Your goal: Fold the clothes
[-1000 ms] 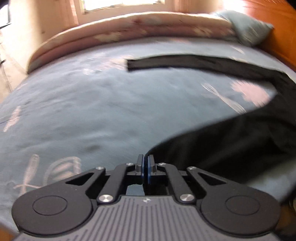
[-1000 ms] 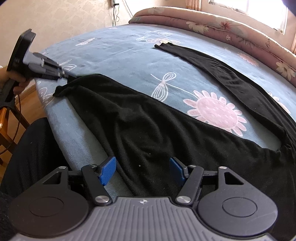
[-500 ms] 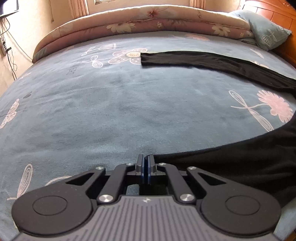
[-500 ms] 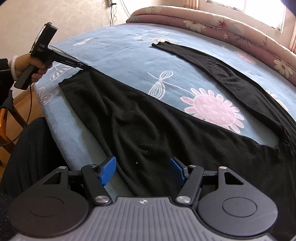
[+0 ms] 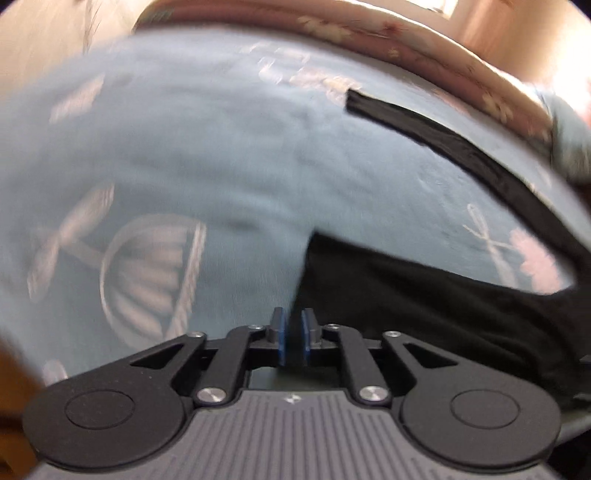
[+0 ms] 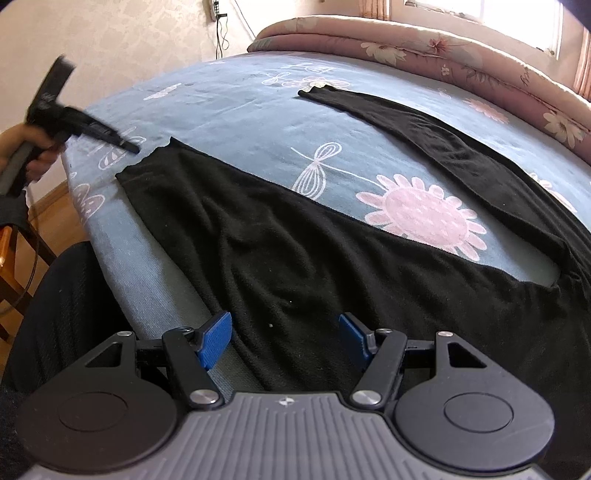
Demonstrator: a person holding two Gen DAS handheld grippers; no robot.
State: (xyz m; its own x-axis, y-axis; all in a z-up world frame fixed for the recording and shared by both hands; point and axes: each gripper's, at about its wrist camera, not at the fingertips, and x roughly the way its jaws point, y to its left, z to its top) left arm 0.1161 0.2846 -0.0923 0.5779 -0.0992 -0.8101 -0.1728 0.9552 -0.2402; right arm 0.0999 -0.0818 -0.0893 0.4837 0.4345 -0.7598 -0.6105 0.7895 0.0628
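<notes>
A black pair of leggings (image 6: 295,236) lies spread on the blue flowered bed sheet (image 6: 236,99), one leg along the front edge, the other (image 6: 436,144) stretching toward the back. In the left wrist view the near leg's cuff (image 5: 388,280) lies just ahead and to the right of my left gripper (image 5: 291,334), whose pads stand slightly apart with nothing between them. In the right wrist view the left gripper (image 6: 122,142) hovers just left of that cuff. My right gripper (image 6: 284,338) is wide open above the near leg at the bed's front edge.
A rolled pink flowered quilt (image 6: 424,48) lies along the far side of the bed. A wooden chair (image 6: 14,254) and wood floor are at the left, beyond the bed's edge. A wall with a cable (image 6: 221,22) stands behind.
My left gripper has let go of the cuff, opened slightly and pulled back to the left. The cuff now lies flat on the sheet. The right gripper has stayed put, open.
</notes>
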